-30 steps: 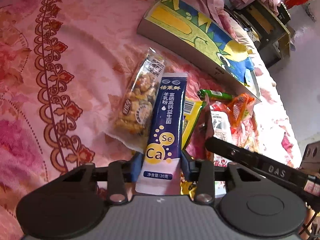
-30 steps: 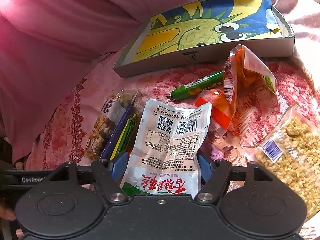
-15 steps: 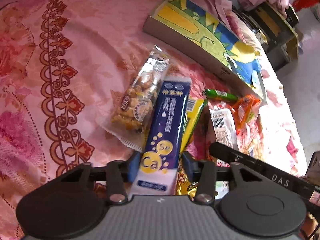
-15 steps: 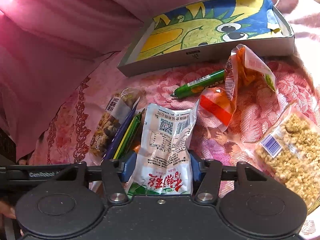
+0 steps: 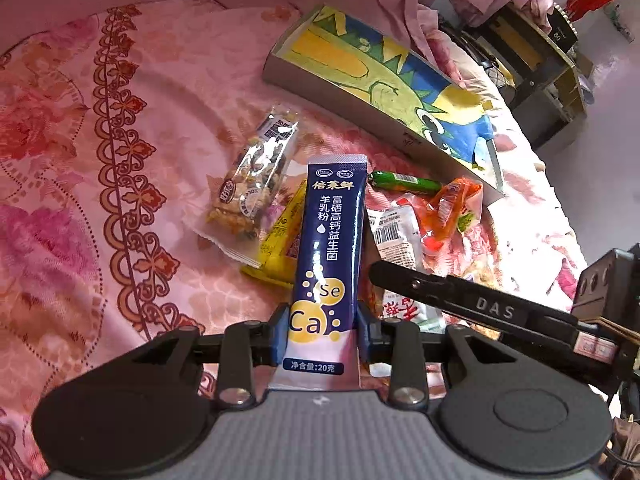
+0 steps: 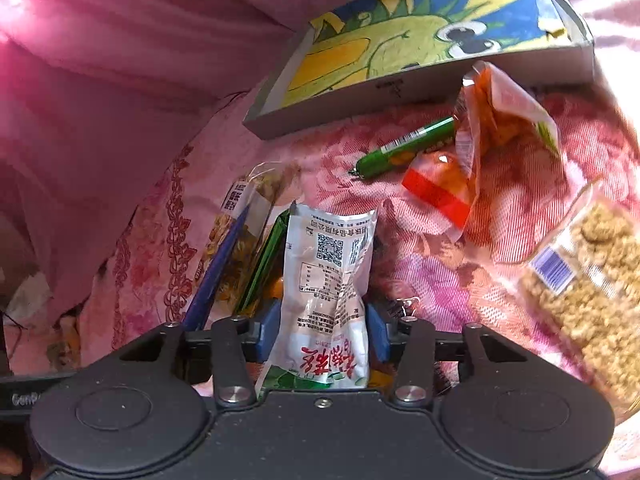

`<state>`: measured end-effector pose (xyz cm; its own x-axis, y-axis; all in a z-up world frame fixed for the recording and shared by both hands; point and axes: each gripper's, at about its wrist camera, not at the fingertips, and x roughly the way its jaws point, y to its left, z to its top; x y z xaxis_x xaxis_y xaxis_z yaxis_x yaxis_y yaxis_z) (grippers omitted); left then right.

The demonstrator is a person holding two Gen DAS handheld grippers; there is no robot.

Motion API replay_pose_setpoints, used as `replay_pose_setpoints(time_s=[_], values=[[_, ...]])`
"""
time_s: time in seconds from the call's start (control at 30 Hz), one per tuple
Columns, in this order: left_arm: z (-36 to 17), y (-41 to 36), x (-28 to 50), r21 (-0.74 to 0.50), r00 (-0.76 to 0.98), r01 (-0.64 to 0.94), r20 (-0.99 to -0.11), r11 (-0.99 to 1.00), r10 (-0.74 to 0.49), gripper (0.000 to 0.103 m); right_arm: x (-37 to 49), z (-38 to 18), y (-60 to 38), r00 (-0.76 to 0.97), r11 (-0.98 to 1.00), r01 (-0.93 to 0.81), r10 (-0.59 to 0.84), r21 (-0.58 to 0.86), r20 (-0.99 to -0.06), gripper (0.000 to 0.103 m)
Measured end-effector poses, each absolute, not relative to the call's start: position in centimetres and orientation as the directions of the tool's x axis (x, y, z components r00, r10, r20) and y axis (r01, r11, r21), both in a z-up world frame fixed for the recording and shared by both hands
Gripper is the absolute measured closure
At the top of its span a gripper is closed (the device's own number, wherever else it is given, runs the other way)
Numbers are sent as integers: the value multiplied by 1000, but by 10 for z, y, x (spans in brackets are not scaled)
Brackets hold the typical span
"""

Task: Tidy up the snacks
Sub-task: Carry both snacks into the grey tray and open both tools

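My left gripper (image 5: 323,328) is shut on a dark blue milk powder sachet (image 5: 331,240) and holds it lifted above the bed. My right gripper (image 6: 322,332) is shut on a white snack packet (image 6: 326,280) with red lettering, also lifted. The white packet also shows in the left wrist view (image 5: 394,236), and the blue sachet shows edge-on in the right wrist view (image 6: 218,268). A shallow box with a yellow, green and blue cartoon lining (image 5: 384,84) (image 6: 420,48) lies beyond the snacks.
On the pink floral bedspread (image 5: 80,160) lie a clear nut packet (image 5: 252,184), a yellow packet (image 5: 280,240), a green sausage stick (image 6: 404,148), an orange packet (image 6: 492,128) and a clear puffed-grain packet (image 6: 588,280). Dark furniture (image 5: 536,64) stands beyond the bed.
Both grippers have closed on their packets and lifted them. The white packet is squeezed narrower. The blue sachet stands higher above the snack pile.
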<state>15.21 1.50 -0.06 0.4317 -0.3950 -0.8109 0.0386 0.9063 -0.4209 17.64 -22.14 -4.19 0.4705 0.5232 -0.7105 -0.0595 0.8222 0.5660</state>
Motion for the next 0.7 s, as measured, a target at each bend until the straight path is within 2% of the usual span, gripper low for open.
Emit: replay_pose_setpoints(time_s=[0.07, 0.1, 0.13, 0.37, 0.7], values=[[2, 13, 149, -410, 441, 33, -812, 912, -381, 67, 174, -42, -221, 473, 818, -55, 526, 572, -707, 60], [4, 13, 147, -407, 448, 30, -811, 913, -376, 67, 173, -40, -221, 479, 819, -61, 526, 571, -703, 68], [6, 11, 146, -401, 457, 25, -810, 916, -368, 67, 171, -37, -222, 487, 816, -64, 528, 574, -696, 71], [23, -2, 145, -346, 523, 32, -794, 938, -311, 67, 157, -27, -236, 503, 807, -31, 523, 590, -688, 73], [47, -61, 199, -234, 657, 54, -724, 971, -211, 67, 184, 32, -288, 709, 824, -73, 439, 561, -552, 73]])
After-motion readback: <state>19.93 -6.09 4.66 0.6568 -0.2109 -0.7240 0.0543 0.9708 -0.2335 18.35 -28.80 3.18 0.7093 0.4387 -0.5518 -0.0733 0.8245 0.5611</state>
